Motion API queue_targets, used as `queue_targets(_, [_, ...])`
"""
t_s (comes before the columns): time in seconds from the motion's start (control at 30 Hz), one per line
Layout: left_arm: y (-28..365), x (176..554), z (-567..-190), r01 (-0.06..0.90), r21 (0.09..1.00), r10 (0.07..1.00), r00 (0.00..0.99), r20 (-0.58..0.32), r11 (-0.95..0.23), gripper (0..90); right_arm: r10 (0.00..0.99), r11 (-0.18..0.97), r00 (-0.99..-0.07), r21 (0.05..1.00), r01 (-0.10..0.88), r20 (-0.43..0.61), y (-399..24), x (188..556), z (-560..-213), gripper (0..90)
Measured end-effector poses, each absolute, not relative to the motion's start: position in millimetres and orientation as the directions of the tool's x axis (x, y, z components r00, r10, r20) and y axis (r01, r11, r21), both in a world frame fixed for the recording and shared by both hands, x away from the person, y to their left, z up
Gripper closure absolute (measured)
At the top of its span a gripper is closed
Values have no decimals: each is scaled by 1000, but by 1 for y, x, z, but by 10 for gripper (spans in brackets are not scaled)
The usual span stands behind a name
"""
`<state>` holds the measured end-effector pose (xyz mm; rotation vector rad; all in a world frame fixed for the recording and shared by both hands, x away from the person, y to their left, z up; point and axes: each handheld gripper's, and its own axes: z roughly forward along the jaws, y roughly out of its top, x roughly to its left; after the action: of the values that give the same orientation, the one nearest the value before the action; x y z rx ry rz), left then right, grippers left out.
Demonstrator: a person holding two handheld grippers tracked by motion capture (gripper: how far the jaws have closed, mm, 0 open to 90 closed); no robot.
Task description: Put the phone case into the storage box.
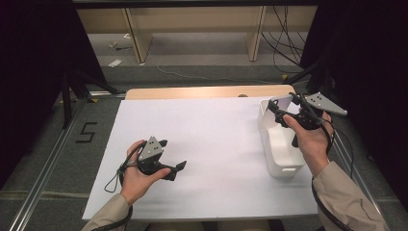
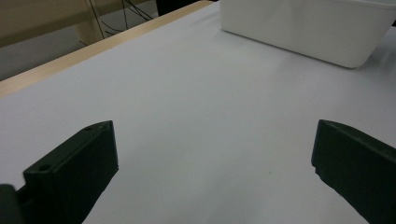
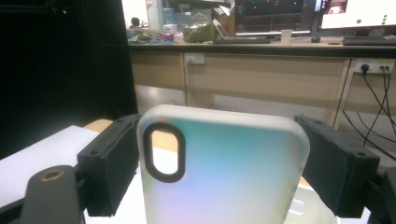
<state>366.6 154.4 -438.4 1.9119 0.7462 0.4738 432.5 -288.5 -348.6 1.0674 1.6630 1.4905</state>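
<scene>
A translucent, frosted phone case point(image 3: 224, 172) with an oval camera cutout stands upright between the black pads point(image 3: 112, 163) of my right gripper point(image 3: 224, 156), which is shut on its two side edges. In the high view this right gripper point(image 1: 284, 104) holds the case point(image 1: 279, 100) above the far end of a white bin point(image 1: 284, 168) at the table's right side. My left gripper point(image 1: 172, 154) rests in the hand low over the white sheet point(image 1: 207, 130), at the front left. Its jaws stand wide apart, and the left gripper point(image 2: 215, 163) has nothing between them.
The white bin point(image 2: 303, 28) lies ahead and to the right of the left gripper. A wooden table edge point(image 1: 202, 91) runs behind the white sheet. Beyond the table are shelving legs and loose cables on the floor point(image 1: 284, 53). Dark curtains flank both sides.
</scene>
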Motion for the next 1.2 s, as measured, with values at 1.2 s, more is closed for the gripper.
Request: queue_targets(1.2, [155,367,-438,293,901,680,733,3,-320,0,909,4,-412,988,152,59,-303,436,-348,185])
